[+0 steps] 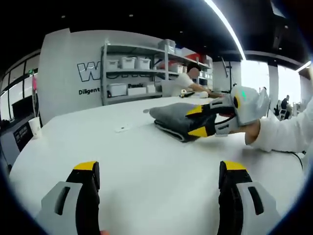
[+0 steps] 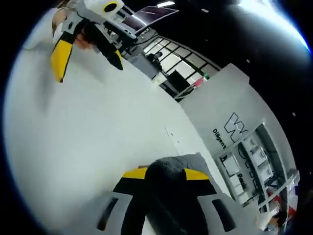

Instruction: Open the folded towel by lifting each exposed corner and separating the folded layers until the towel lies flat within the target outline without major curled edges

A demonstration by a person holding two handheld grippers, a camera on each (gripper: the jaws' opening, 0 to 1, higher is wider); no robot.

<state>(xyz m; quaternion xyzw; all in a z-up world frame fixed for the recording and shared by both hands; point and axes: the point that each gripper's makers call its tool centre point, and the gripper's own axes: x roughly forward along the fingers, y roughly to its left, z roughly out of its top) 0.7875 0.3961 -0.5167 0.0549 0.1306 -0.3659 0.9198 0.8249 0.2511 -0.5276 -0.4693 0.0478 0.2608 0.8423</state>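
A single white counter (image 1: 146, 161) is seen carrying one folded grey towel (image 1: 173, 117), lying toward its far right side. The towel's near edge is straddled by the right gripper (image 1: 199, 121), its yellow-tipped jaws set around the fabric (whether it is pinched cannot be told). The left gripper (image 1: 159, 171), one of two, hangs released over bare counter, nearer. The first corner lift appears to be in hand; a firm pinch and upward peel are called for next.

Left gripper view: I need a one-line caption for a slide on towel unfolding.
Right gripper closes its jaws around the folded grey towel on the white table while the left gripper waits open.
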